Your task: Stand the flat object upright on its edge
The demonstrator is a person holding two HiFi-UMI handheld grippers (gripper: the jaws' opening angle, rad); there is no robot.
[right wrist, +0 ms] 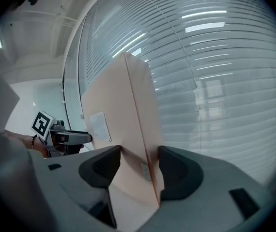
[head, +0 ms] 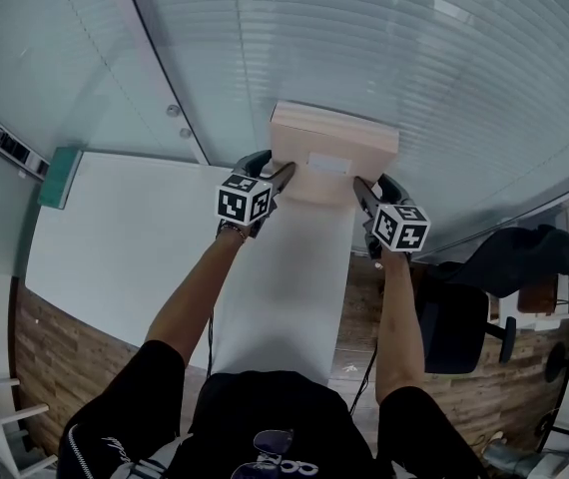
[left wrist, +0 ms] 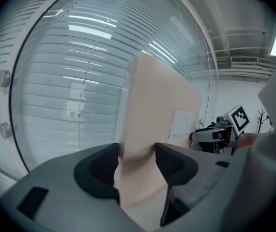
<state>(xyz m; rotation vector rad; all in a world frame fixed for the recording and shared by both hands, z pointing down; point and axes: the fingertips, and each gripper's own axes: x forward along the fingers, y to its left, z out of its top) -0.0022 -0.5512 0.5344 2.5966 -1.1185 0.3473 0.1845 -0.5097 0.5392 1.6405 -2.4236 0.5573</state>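
Note:
The flat object is a pale cardboard box with a white label on the face turned to me. It stands roughly upright at the far end of the white table, close to the glass wall. My left gripper is shut on its left edge and my right gripper on its right edge. In the left gripper view the box rises between the pads. The right gripper view shows the box pinched the same way. Whether its lower edge touches the table is hidden.
A frosted glass wall with horizontal blinds stands right behind the box. A green block sits at the table's left edge. A black chair stands on the wooden floor to the right.

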